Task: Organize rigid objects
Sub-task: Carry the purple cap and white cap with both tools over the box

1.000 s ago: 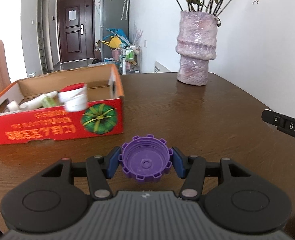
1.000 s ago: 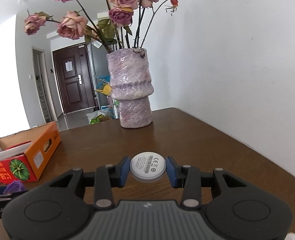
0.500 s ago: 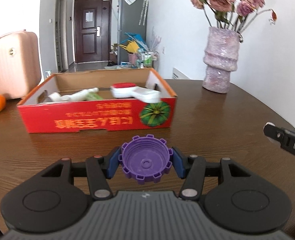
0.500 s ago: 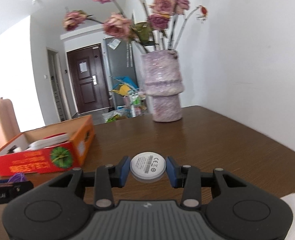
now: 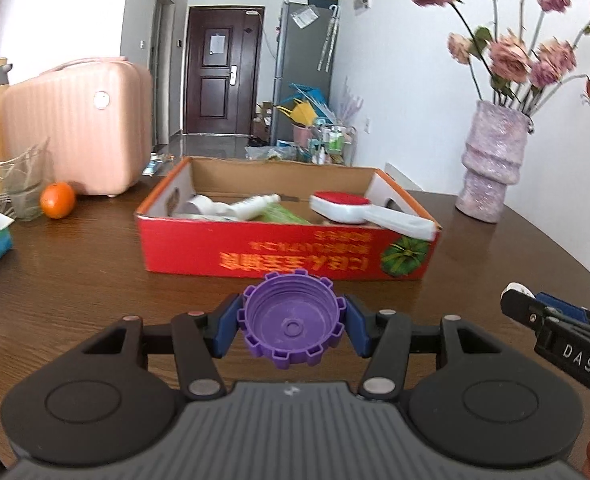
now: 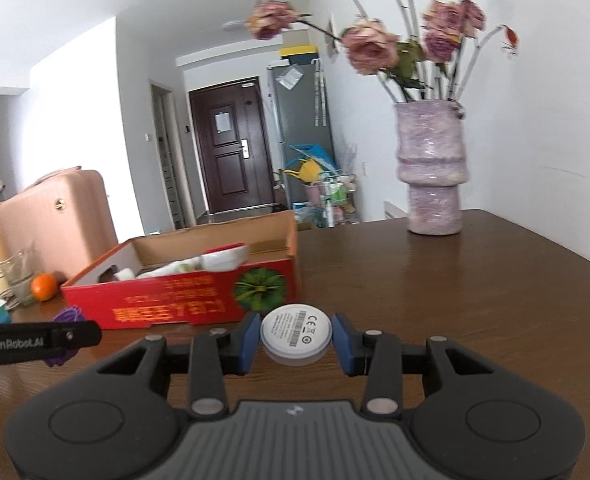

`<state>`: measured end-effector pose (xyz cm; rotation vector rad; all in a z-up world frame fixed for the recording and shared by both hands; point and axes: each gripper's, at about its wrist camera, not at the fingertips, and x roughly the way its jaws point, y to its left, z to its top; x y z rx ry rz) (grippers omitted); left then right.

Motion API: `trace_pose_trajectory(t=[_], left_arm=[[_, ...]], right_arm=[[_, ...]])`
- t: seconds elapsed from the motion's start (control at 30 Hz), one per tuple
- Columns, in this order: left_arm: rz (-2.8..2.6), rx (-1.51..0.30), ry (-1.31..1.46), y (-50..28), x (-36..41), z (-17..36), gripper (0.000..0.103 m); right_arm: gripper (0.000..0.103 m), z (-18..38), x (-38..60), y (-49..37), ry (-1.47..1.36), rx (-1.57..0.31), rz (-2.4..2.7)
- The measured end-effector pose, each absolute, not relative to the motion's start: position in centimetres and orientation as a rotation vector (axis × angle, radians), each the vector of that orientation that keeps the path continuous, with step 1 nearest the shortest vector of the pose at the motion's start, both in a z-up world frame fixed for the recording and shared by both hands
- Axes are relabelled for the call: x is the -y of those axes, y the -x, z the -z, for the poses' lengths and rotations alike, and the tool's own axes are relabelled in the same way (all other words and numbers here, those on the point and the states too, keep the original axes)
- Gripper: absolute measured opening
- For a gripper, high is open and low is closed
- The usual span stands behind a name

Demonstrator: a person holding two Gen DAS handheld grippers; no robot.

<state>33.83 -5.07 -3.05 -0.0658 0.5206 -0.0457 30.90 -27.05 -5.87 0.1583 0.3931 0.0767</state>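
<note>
Left wrist view: the left gripper (image 5: 291, 322) is squeezing a purple cap (image 5: 290, 321) between its blue pads (image 5: 227, 330), jaws closed on it, open side of the cap facing the camera. It's being held above the brown tabletop (image 5: 79, 280), just short of a red cardboard box (image 5: 287, 256). The box is sitting toward the middle of the tabletop and already holding a white brush with a red top (image 5: 359, 210) and some white tubes (image 5: 251, 206). An orange (image 5: 57, 200) and a pink suitcase (image 5: 75, 128) are over by the far left edge, and a purple vase (image 5: 493, 168) is standing near the far right edge. The right gripper (image 5: 543, 316) is poking in from the right.

Right wrist view: that gripper (image 6: 296, 340) is gripping a white disc (image 6: 296, 338) with a barcode label, jaws closed on its sides, above the tabletop (image 6: 475, 300) near the box's (image 6: 183, 304) right front corner. The vase (image 6: 433, 168) is standing at the far edge.
</note>
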Motion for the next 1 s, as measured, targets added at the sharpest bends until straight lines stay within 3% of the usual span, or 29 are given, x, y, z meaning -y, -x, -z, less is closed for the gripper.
trace_pose_trajectory(t=[1.0], left_arm=[[-0.032,-0.443,0.151,-42.0,-1.7,0.1,0.056]], right_arm=[[0.039,3.0,17.2,-39.9,-0.129,-0.324,-0.138]])
